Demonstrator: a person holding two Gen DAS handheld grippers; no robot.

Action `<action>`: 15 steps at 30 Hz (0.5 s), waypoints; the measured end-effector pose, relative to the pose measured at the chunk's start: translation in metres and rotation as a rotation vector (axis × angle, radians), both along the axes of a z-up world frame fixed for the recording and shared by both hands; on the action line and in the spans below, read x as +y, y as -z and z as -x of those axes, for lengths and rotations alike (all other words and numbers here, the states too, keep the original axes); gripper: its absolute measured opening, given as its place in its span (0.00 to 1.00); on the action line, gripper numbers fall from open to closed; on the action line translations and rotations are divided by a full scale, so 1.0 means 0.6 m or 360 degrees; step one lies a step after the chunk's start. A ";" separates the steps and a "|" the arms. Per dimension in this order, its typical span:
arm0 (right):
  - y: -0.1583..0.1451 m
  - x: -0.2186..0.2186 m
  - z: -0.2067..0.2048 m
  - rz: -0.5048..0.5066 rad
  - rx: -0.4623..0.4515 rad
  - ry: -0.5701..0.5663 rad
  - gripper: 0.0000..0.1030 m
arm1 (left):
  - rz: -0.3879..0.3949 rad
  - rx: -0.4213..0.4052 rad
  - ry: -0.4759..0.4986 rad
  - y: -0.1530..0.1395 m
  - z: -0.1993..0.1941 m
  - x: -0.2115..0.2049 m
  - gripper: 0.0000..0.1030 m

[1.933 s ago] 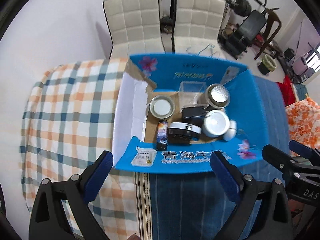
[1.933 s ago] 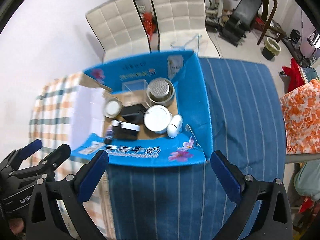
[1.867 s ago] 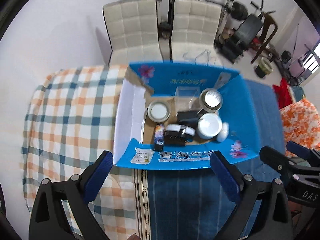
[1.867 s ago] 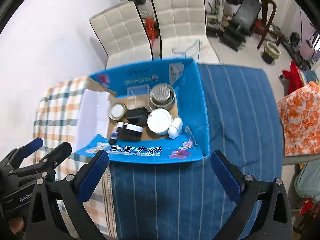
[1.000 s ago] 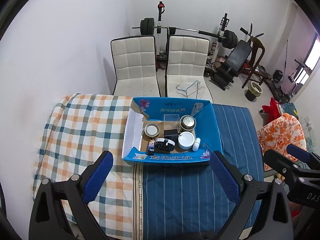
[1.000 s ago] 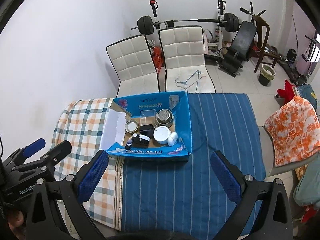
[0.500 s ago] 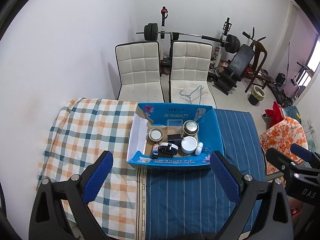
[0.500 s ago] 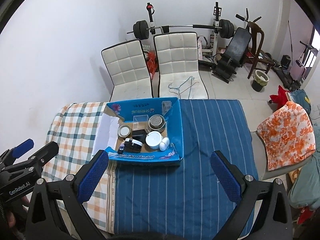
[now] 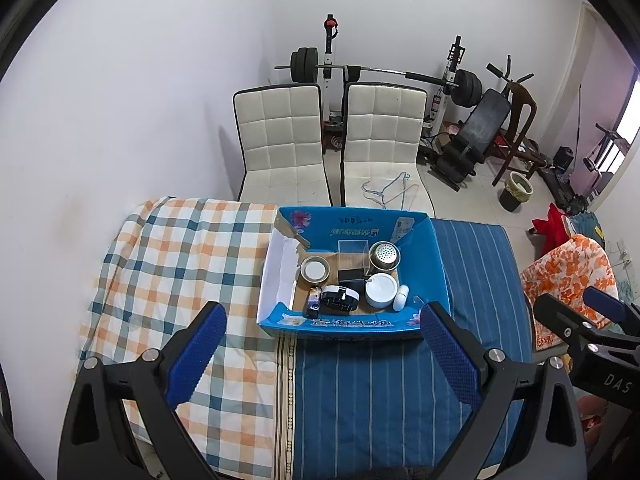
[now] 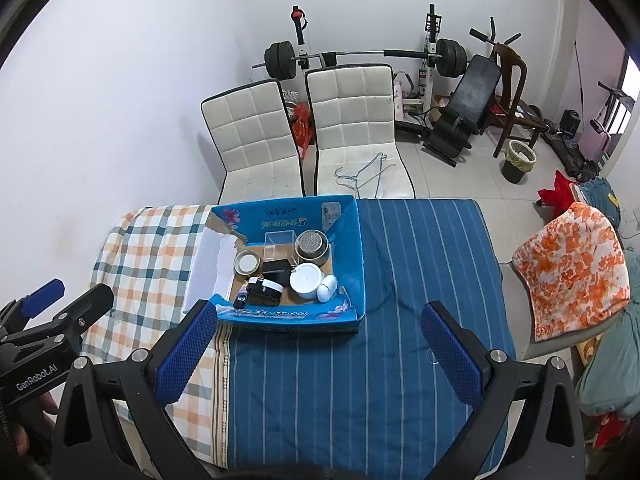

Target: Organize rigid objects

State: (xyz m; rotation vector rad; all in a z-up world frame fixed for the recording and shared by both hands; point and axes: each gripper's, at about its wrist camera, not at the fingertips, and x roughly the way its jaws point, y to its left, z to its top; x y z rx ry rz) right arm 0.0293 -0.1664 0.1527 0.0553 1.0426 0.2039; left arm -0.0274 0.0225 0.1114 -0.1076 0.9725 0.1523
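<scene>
You are holding both grippers high above the table, well back from the blue cardboard box [image 9: 352, 322], which serves here as the landmark. Your left gripper [image 9: 322, 350] is gaping wide with nothing between its blue pads [image 9: 194, 354], and your right gripper [image 10: 318, 346] is spread just as wide and likewise carrying nothing.

The box is sitting on the table where the plaid cloth [image 9: 180, 264] is meeting the blue striped cloth [image 9: 376, 396], its flaps standing open. Inside it, the rigid objects are lying close together: a round tin with a white lid [image 9: 315, 269] toward the box's left side, a clear plastic cube [image 9: 352, 252] against its far wall, a metal cup with a perforated top [image 9: 384, 255] at its far right, a white round container [image 9: 380, 289] near its front right with a small white oval piece [image 9: 401, 297] just beside it, and a black and white device [image 9: 339, 299] at its front. A small dark bottle [image 9: 313, 304] is lying just left of that device.

Beyond the box, two white padded chairs [image 9: 280, 140] are standing against the wall.
</scene>
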 end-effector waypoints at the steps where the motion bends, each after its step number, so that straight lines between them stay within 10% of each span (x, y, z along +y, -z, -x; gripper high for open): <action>1: 0.000 0.000 0.000 0.0001 -0.0003 0.0001 1.00 | 0.0003 0.0002 -0.0001 -0.002 -0.001 0.002 0.97; 15: -0.019 -0.003 0.003 0.0004 -0.0056 0.0007 1.00 | -0.0019 -0.0027 0.0001 -0.022 -0.011 0.011 0.97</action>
